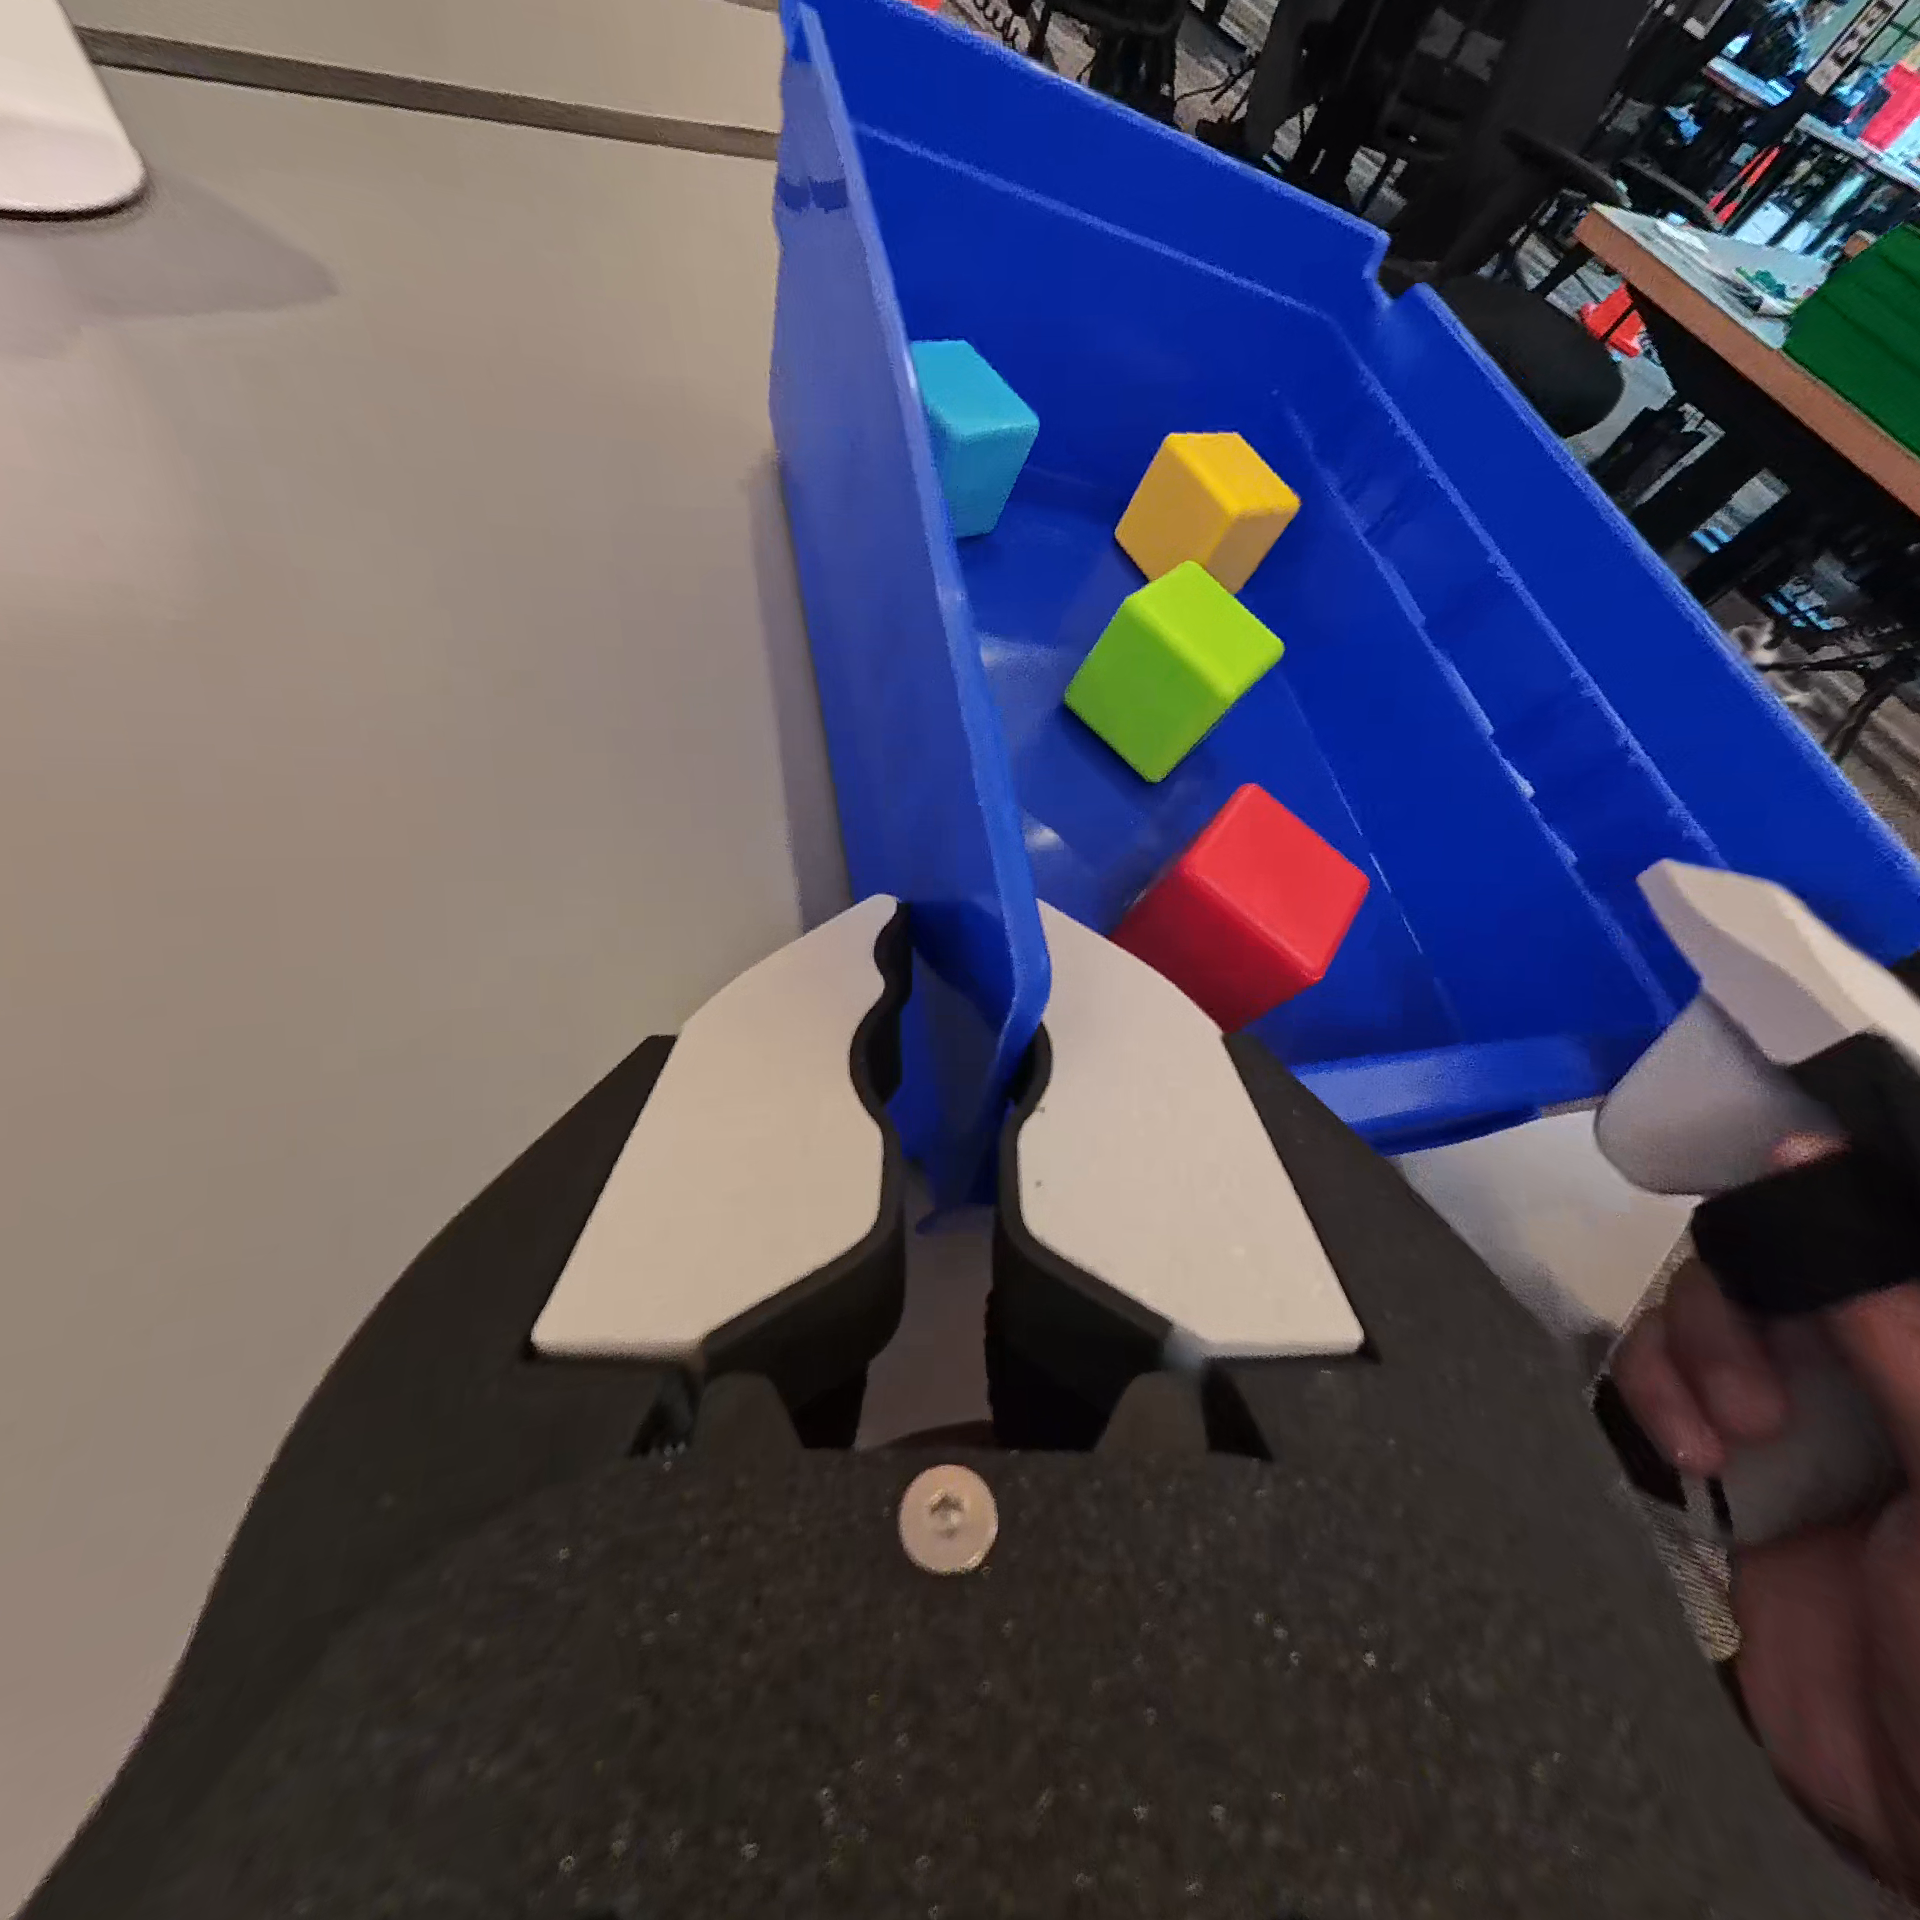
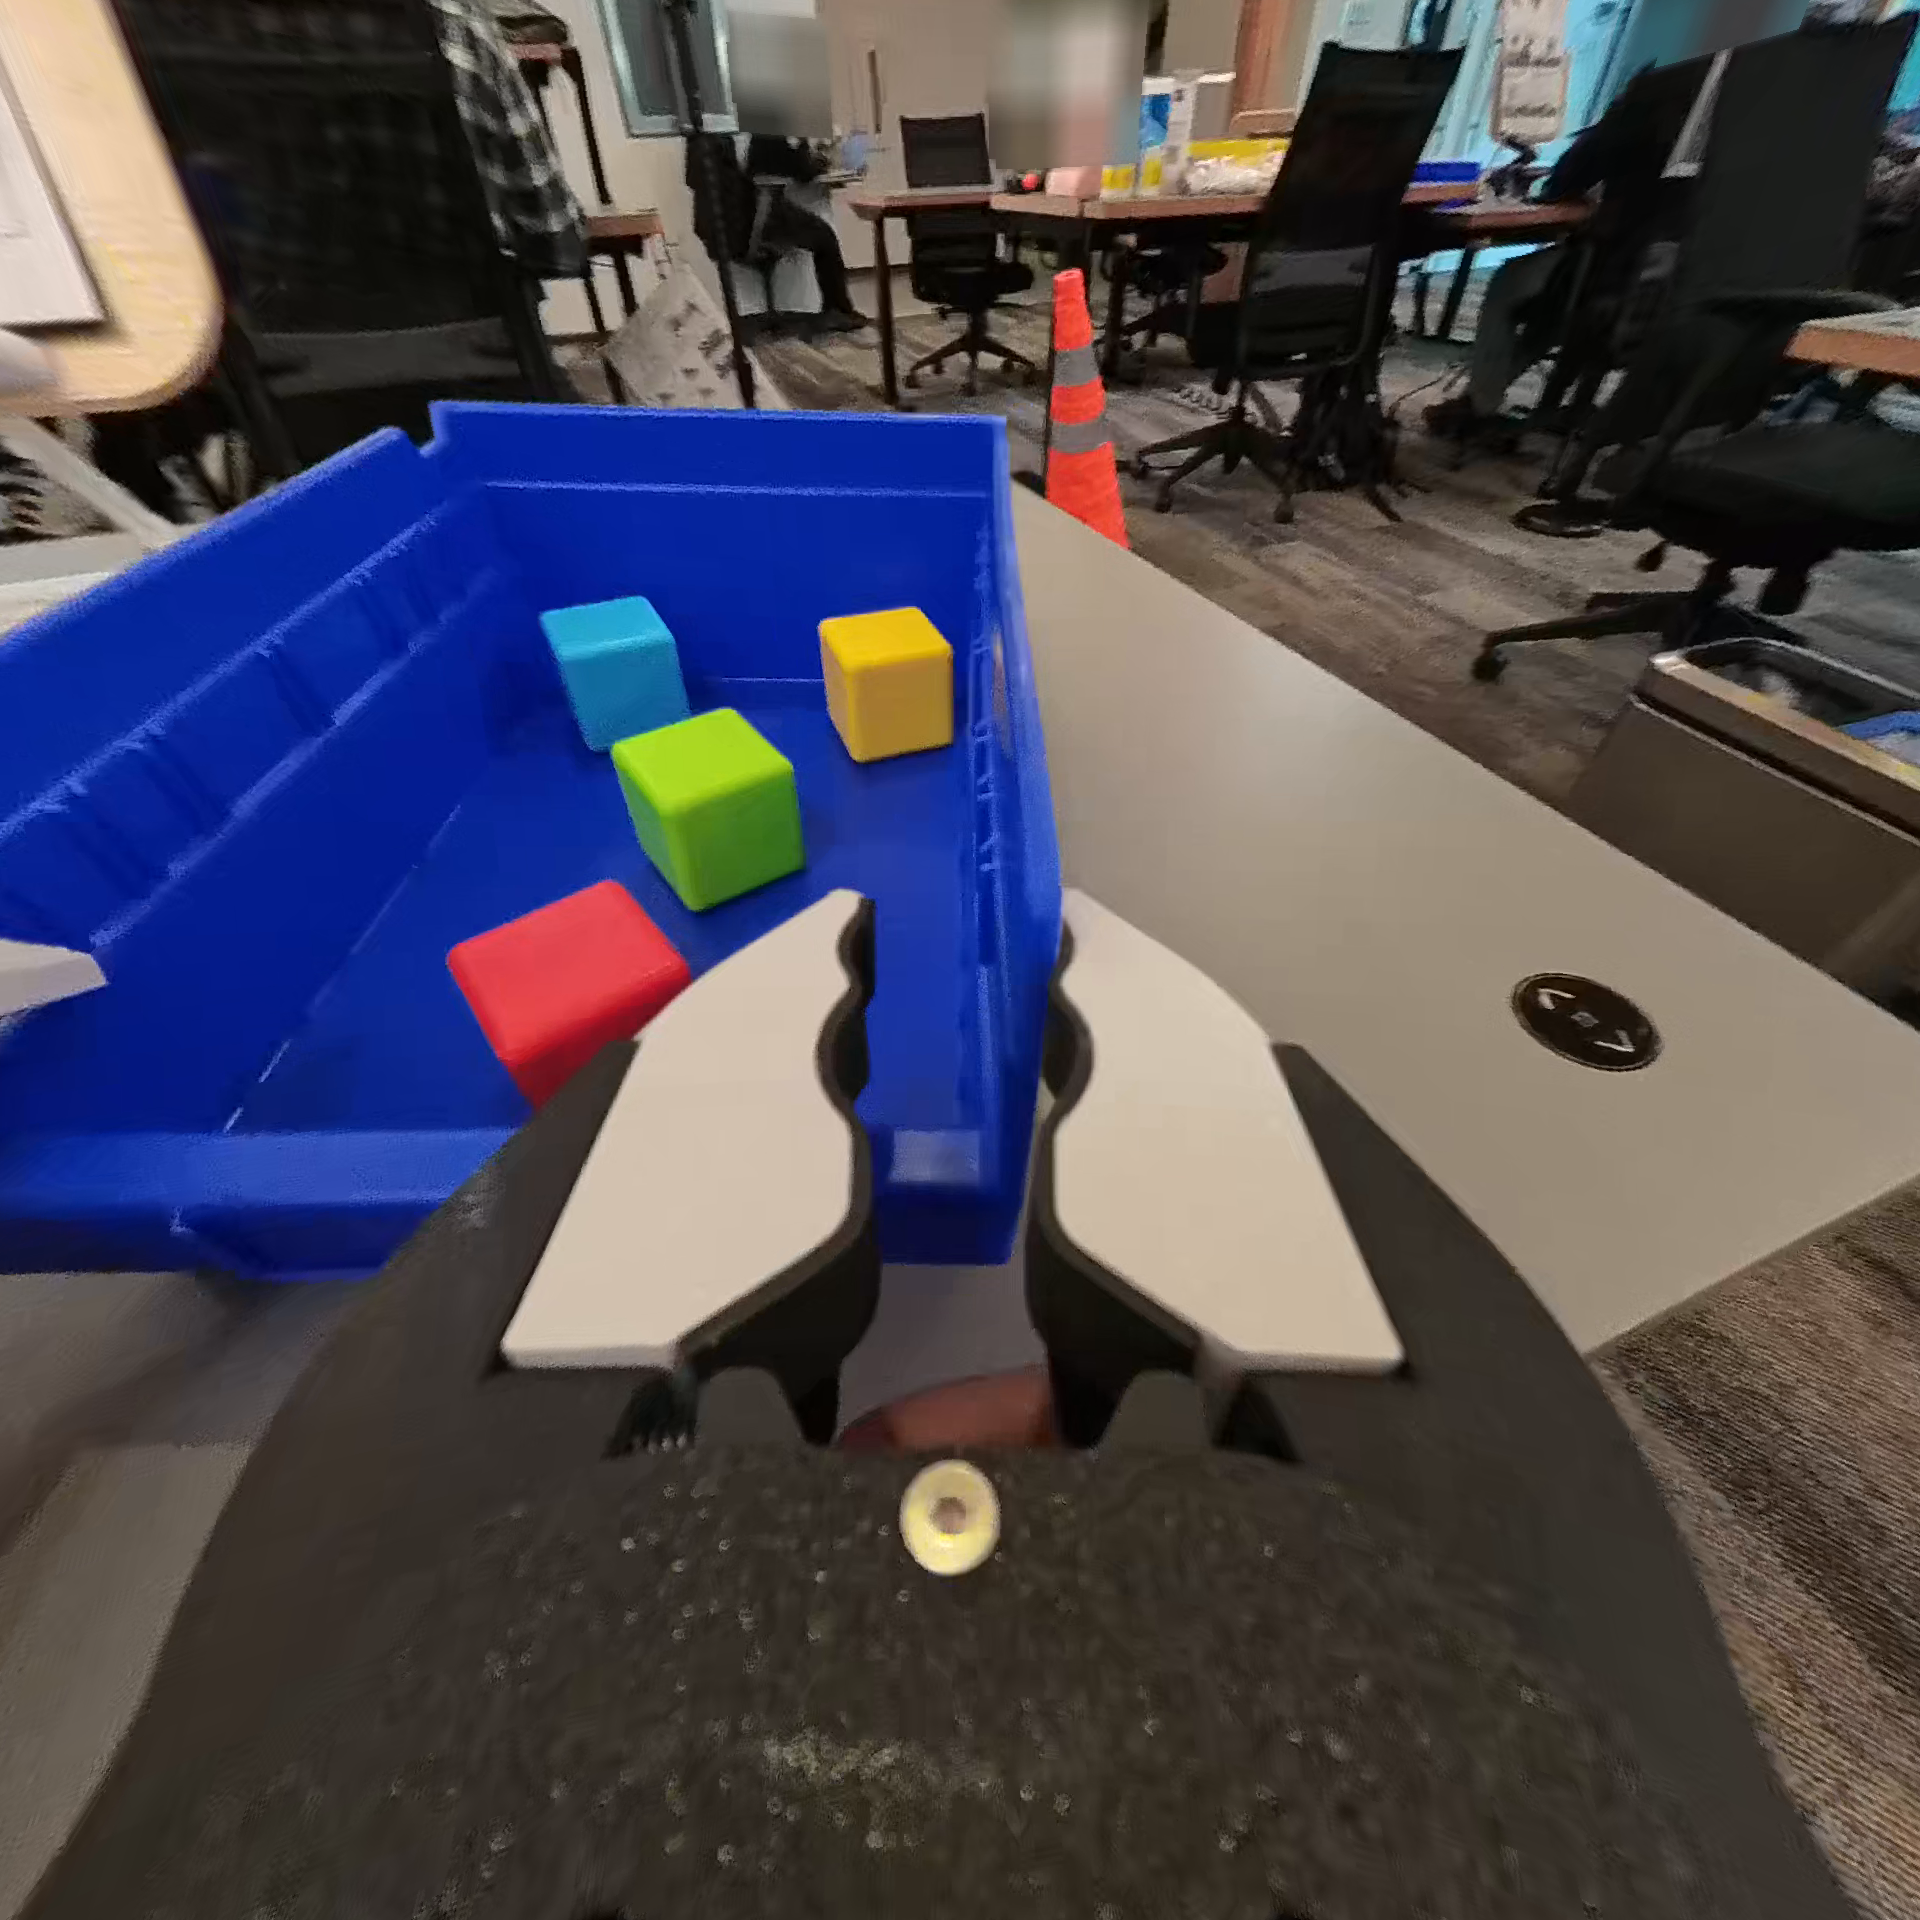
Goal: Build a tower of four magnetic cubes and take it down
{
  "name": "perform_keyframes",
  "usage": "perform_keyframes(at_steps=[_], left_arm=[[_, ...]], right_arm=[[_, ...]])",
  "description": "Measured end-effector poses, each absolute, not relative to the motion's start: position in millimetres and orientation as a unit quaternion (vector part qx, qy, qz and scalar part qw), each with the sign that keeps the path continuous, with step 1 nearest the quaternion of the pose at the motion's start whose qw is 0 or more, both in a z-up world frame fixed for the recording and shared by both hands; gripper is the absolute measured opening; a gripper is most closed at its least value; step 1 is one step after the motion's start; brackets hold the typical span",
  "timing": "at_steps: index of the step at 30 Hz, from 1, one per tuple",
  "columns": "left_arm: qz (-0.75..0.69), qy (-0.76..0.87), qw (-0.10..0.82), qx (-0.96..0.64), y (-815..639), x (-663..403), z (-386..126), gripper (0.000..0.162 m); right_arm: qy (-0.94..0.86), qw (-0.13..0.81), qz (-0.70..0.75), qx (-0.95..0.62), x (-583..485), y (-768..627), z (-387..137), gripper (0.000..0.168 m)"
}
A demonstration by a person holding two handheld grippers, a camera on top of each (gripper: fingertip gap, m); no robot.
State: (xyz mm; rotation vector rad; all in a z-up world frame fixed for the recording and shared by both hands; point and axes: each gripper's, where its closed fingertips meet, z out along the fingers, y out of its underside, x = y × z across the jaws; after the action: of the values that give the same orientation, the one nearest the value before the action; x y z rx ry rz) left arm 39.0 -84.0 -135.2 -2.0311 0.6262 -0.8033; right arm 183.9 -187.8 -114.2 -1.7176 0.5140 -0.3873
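Grey laminate table (image 2: pixel 1351 831): one, bearing the bin.
Blue plastic storage bin (image 1: pixel 1195 312): one, open-topped, held by both long side walls, looks tipped in both views; whether lifted clear of the table cannot be told.
Left gripper (image 1: pixel 971 925), grey fingers on a black body: one, reaching forward and slightly downward, pinching the bin's left wall, one finger outside, one inside.
Right gripper (image 2: pixel 961 914), same make: one, reaching forward, clamped on the bin's right wall, one finger inside, one outside; its tip also visible at the right edge of the left wrist view, with a person's hand (image 1: pixel 1787 1455) just behind.
Small magnetic cubes: four, all loose on the bin floor, none stacked.
- Red cube (image 1: pixel 1247 904): one, nearest the grippers.
- Lime-green cube (image 1: pixel 1174 670): one, mid-floor.
- Yellow cube (image 1: pixel 1210 504): one, farther back, just beside the green.
- Light-blue cube (image 1: pixel 977 436): one, farthest back, against the left wall.
Orange traffic cone (image 2: pixel 1081 416): one, on the floor beyond the table.
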Motion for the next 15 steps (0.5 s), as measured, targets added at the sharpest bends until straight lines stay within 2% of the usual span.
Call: perform_keyframes(at_steps=[2, 4, 6, 9, 13, 15], left_arm=[[-0.309, 0.252, 0.430, -0.810, -89, 26, -134, 0.013], [-0.317, 0.243, 0.424, -0.813, -90, 14, -136, 0.013], [-0.317, 0.240, 0.424, -0.814, -88, 2, -135, 0.010], [-0.311, 0.245, 0.423, -0.815, -90, -11, -135, 0.009], [-0.289, 0.237, 0.440, -0.816, -89, -27, -134, 0.010], [-0.284, 0.228, 0.447, -0.817, -84, -41, -132, 0.010]], right_arm=[[0.231, 0.616, -0.170, -0.734, 180, -190, -109, 0.014], [0.196, 0.626, -0.189, -0.731, 169, -194, -99, 0.014], [0.196, 0.640, -0.231, -0.706, 167, -211, -86, 0.035], [0.187, 0.615, -0.205, -0.738, 150, -207, -101, 0.043], [0.180, 0.598, -0.226, -0.747, 136, -191, -101, 0.009], [0.178, 0.607, -0.181, -0.753, 124, -182, -102, 0.006]])
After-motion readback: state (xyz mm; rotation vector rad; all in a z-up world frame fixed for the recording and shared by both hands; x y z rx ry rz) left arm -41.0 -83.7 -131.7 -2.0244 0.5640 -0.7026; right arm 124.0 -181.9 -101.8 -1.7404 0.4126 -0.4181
